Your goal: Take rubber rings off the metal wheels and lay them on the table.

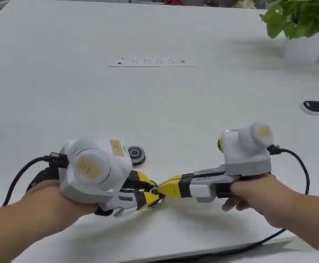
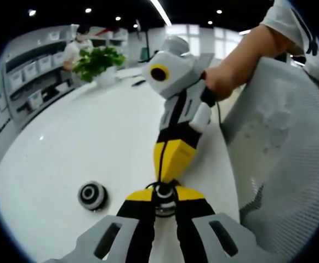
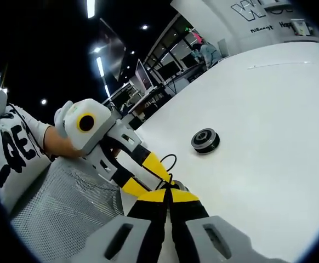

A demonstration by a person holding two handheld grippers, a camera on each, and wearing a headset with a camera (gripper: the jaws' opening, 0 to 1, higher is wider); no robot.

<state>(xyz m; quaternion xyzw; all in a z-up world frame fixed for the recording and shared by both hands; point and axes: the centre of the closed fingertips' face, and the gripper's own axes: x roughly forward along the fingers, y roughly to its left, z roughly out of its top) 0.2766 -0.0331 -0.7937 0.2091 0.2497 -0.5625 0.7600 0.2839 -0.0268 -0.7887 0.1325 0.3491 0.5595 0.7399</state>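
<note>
At the table (image 1: 148, 109) front | my left gripper (image 1: 148, 193) grips a wheel (image 2: 165, 204); my right gripper (image 3: 168, 192) pinches its ring (image 3: 172, 156) | risk: ring may snap back; wheel may slip out

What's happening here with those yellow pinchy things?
A person holds a tool in each hand over a white table. The left tool grips a small metal wheel. The right tool pinches the thin black rubber ring at that wheel, seemingly to pull it off. A second wheel lies on the table nearby.
</note>
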